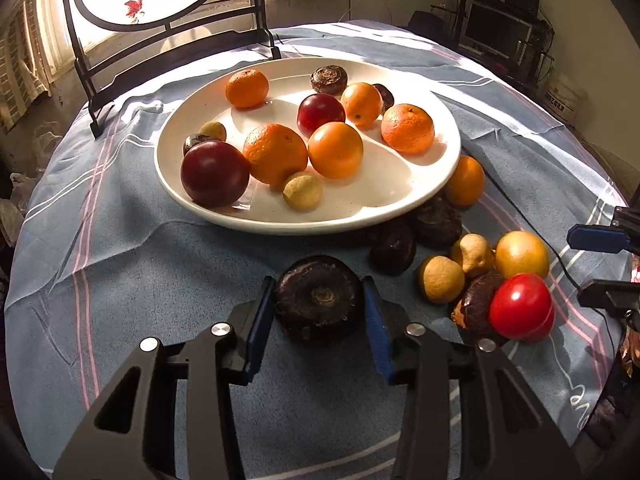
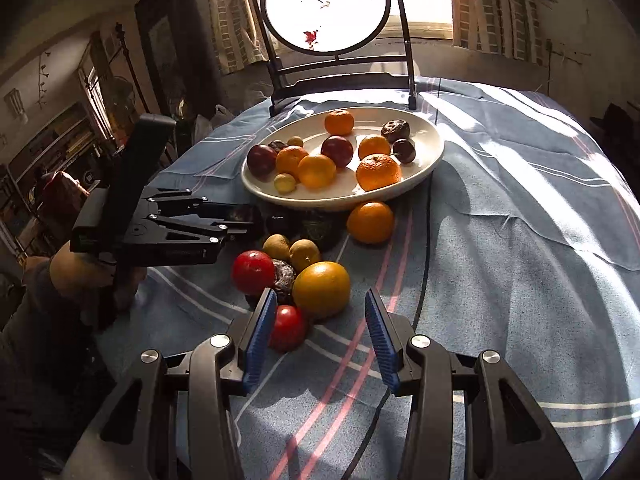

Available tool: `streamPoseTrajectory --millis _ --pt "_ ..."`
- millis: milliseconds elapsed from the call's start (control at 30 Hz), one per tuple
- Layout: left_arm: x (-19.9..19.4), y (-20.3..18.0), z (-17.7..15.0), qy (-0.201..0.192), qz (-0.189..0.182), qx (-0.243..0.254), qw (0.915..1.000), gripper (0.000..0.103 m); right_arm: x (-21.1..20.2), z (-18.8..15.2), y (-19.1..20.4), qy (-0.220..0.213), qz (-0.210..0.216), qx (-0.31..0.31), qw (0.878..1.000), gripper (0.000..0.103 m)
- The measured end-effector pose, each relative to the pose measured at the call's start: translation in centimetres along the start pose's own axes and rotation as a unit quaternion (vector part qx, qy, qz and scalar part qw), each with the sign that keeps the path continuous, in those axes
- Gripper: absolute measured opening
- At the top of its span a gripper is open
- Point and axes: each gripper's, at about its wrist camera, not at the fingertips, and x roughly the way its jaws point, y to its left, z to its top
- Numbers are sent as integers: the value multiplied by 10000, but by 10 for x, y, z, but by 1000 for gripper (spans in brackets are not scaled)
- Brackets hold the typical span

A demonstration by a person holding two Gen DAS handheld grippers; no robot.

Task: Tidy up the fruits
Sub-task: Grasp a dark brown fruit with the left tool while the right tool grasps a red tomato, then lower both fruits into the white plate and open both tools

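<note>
1. A round tabletop [image 1: 168, 280] is seen draped in a blue cloth striped white and pink, with a framed round screen [image 2: 328, 12] stood at its far edge against the window.
2. A large white plate [image 1: 400, 200] is set on the cloth; in it are held five oranges, among them one at the middle [image 1: 335, 150], two dark red fruits, the larger [image 1: 215, 173] at the near left rim, three dark brown chestnut-like fruits and two small tan ones.
3. One orange [image 2: 370, 222] is left on the cloth, touching the plate's near edge, with dark brown fruits in the rim's shadow beside it.
4. A loose cluster is gathered nearer the camera: a yellow-orange fruit [image 2: 321, 290], two red fruits, the larger [image 2: 253, 272] to its left, two tan fruits and a wrinkled dark one between them.
5. The left hand-held gripper [image 1: 319, 306] is closed around a dark brown, flattened chestnut-like fruit [image 1: 319, 298], both blue pads touching its sides, just in front of the plate.
6. The right hand-held gripper [image 2: 320, 330] is held released, its jaws apart above the cloth, the smaller red fruit [image 2: 288, 326] just beside its left pad.
7. No legible writing is made out on the fruit or plate.
</note>
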Motion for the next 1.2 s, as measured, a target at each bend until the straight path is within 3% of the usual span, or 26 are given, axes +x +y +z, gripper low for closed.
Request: streamPoseTrajectory --millis 133,300,367,467,700,933,1200 --pt "-34 -8 -16 -353 -78 -36 9993 42 8 -5 18 207 -21 -269 9994 46" --pt "-64 -10 -33 -663 -133 -215 9975 42 29 -6 20 492 -66 -172 9986 45" --pt "-69 -11 -39 -694 -202 -262 9970 42 37 -7 21 569 -97 -146 9982 40" --pt "-72 -16 -46 -710 -243 -250 9969 42 33 -7 20 478 -121 -91 9987 30" --pt "-75 -16 -50 -802 -470 -312 9952 42 -2 -4 11 78 140 -2 9999 30" --pt "-71 -4 -12 -1026 -617 -528 9914 42 -15 48 -23 -363 140 270 9989 30" --pt "-27 14 62 -934 -333 -728 9924 42 48 119 -57 -210 243 769 9965 30"
